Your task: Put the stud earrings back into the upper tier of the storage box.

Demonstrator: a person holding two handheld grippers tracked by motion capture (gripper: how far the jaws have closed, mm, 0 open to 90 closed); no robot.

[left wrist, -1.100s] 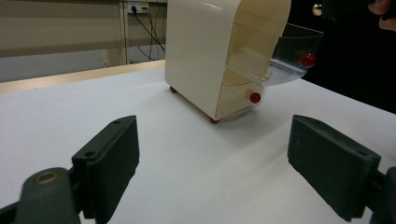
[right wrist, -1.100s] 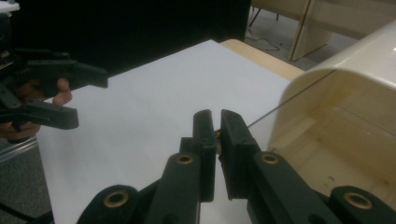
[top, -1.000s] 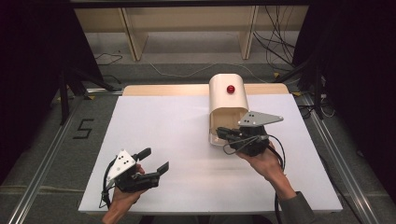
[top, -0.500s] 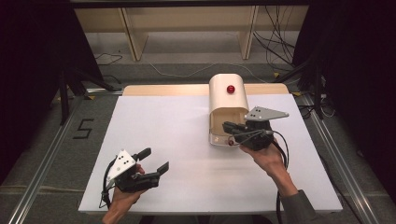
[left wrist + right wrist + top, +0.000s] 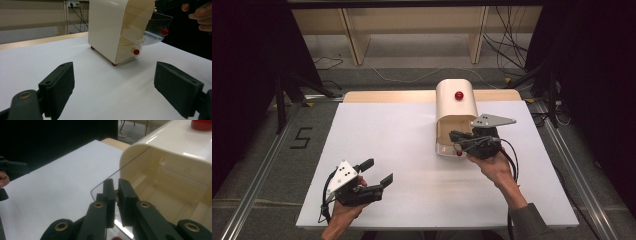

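Observation:
A cream box [image 5: 456, 107] with a red knob [image 5: 459, 95] on top stands at the table's right middle, open side toward me. Its clear curved door [image 5: 155, 27] is swung partway up, with a red knob [image 5: 164, 31] on its rim. My right gripper [image 5: 458, 138] is shut on the door's edge [image 5: 100, 185], the jaws pinching the thin plastic [image 5: 115, 187]. A second red knob [image 5: 136, 52] sits low on the box front. My left gripper [image 5: 378, 171] rests open near the front left, aimed at the box, with nothing between its jaws [image 5: 113, 85].
The white table top [image 5: 402, 135] has a wooden strip [image 5: 387, 96] along its far edge. Wooden shelf legs and cables lie on the floor behind. A "5" mark [image 5: 302, 137] is on the floor at the left.
My right gripper has shifted slightly up and to the right with the door edge in its jaws. The left gripper has stayed in place.

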